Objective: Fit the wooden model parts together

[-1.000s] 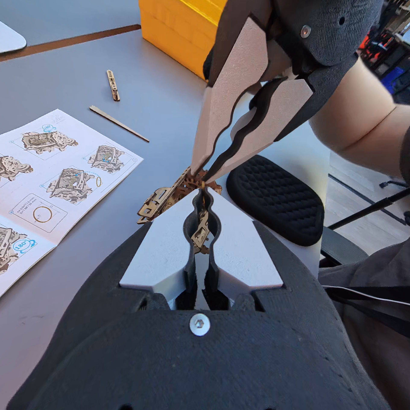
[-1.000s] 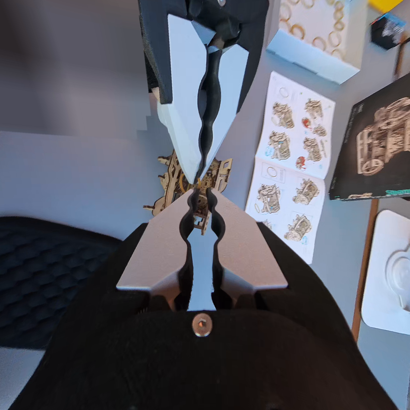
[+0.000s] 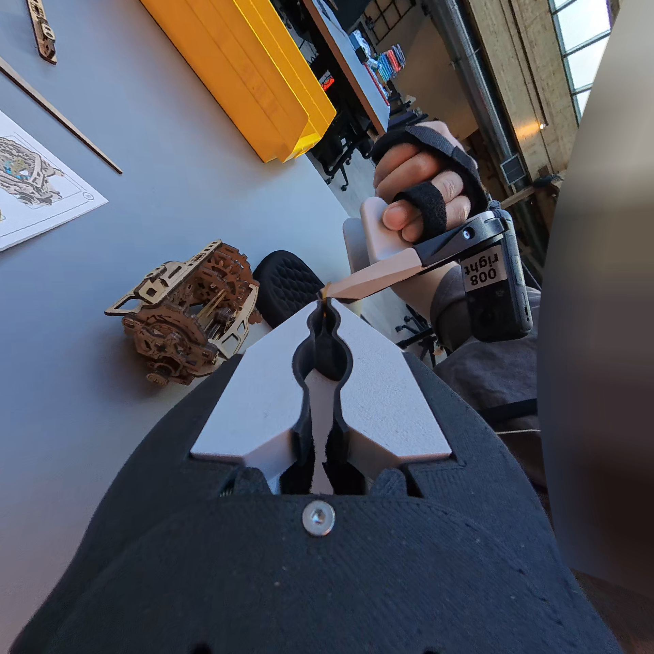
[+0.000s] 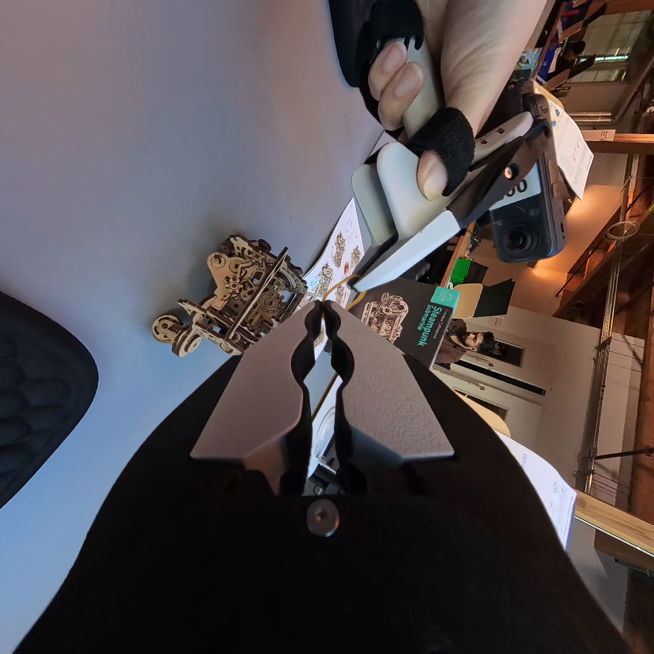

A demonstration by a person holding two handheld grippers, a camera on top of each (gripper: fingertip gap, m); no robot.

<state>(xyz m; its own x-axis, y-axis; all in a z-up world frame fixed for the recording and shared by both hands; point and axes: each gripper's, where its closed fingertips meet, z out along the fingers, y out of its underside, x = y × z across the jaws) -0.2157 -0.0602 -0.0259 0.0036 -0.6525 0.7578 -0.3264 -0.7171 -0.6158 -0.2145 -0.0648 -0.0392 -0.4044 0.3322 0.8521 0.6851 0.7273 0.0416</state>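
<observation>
Both grippers have lifted off the brown laser-cut wooden gear model point(image 3: 184, 315), which a second ago sat pinched between their tips and now lies alone on the grey tabletop point(image 3: 148, 198), tipped on its side, near the table edge. Between the tools I now have a thin yellow elastic band point(image 4: 331, 295): my left gripper point(image 3: 325, 300) has its fingers pressed together on one end, and my right gripper point(image 4: 323, 304) is clamped on the other (the band also trails down through its gap). Their tips almost touch above the table edge. Just behind the model is a black honeycomb-textured pad point(image 3: 286, 279). Farther out lie the white illustrated instruction sheet point(image 3: 32, 191), a slim wooden stick point(image 3: 63, 118) and a yellow plastic bin point(image 3: 247, 78).
</observation>
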